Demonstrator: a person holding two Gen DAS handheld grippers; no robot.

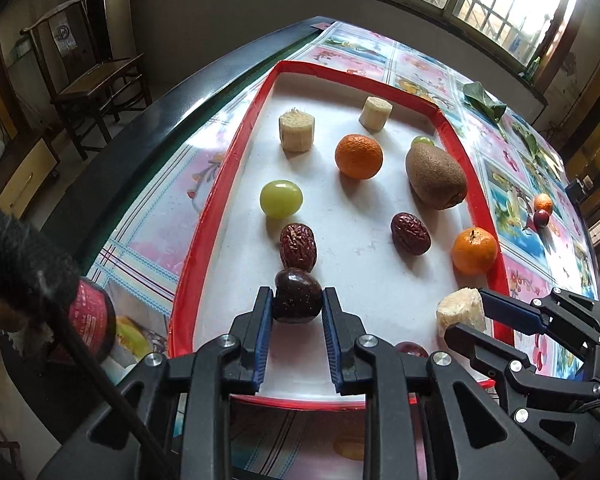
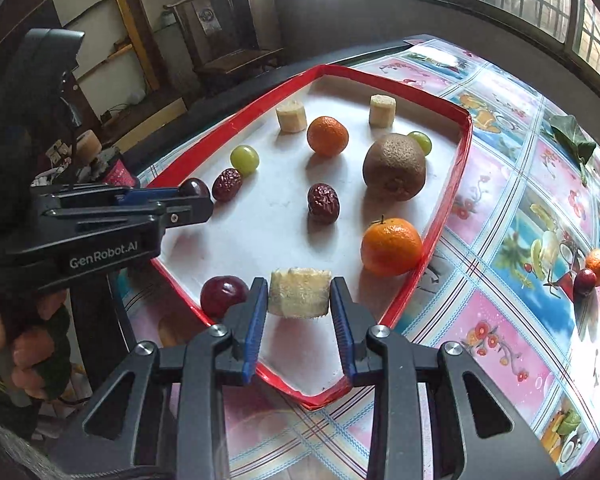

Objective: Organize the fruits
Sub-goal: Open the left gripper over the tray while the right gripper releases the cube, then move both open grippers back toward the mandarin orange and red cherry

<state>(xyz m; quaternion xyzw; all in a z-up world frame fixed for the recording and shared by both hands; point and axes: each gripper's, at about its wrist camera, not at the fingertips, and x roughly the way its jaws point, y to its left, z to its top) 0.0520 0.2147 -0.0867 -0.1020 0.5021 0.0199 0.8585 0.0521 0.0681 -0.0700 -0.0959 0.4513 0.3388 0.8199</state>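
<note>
Your left tool (image 1: 298, 300) pointed steeply down over the near end of the red-rimmed tray (image 1: 236, 152), its blue pads clamped narrow on a dark cherry (image 1: 298, 296) that sat just above the white tray floor, touching the nearer red date (image 1: 298, 246). Your right tool (image 2: 299, 292) angled down likewise at the tray's near right corner, gripping a pale sugarcane chunk (image 2: 299, 292) crosswise between its pads. In the right wrist view your left hand (image 2: 24, 344), in a green glove, wrapped the left tool's handle from below.

On the tray, the kiwi (image 1: 436, 178) lay far right, with an orange (image 1: 358, 156) beside it and a second orange (image 1: 474, 250) against the right rim. Two more sugarcane chunks (image 1: 297, 133) stood at the far end. A green grape (image 1: 281, 199), another date (image 1: 411, 233) and a red cherry (image 2: 223, 296) lay between. The surface (image 1: 512, 200) wore a floral cloth.
</note>
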